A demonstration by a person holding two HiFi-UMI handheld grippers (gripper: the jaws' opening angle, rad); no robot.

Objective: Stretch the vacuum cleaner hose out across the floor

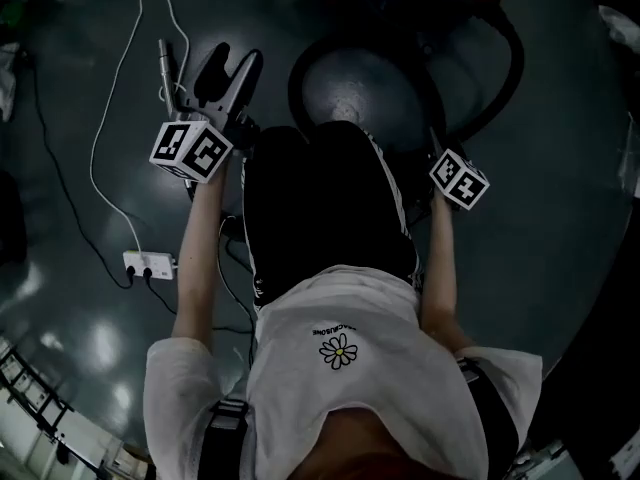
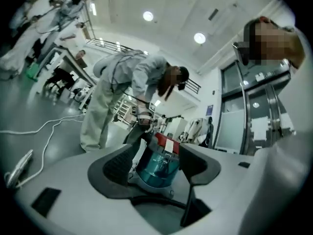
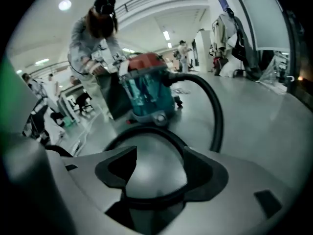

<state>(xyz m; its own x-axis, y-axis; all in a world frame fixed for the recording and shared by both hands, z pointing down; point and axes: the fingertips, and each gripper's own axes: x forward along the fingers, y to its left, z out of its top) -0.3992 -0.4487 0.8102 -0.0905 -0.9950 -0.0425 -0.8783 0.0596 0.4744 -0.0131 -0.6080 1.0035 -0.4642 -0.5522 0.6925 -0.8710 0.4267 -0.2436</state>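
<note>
Left claw (image 2: 159, 153): jaws spread, nothing pinched. The vacuum (image 2: 157, 164), a teal canister with a red top, shows through the gap and stands on the floor (image 2: 29, 111) beyond the jaws.

Right claw (image 3: 159, 155): jaws spread, nothing pinched. Through the gap a coil of the hose (image 3: 215, 112) lies on the floor on the near side of the vacuum. From the vacuum's front the hose arches up and comes down to the right of the canister, then curls into that coil.

Head view: the hose makes a black loop on the floor just ahead of the person's knees, and its far end runs up to the red vacuum top at the upper edge. The two marker cubes sit either side of the loop, with the left cube (image 1: 192, 150) farther from the vacuum than the right cube (image 1: 459, 178).

A white cable (image 1: 110, 98) trails across the floor well left of the vacuum and ends at a power strip (image 1: 150, 264).

A second person (image 2: 128, 82) bends over just behind the vacuum.
</note>
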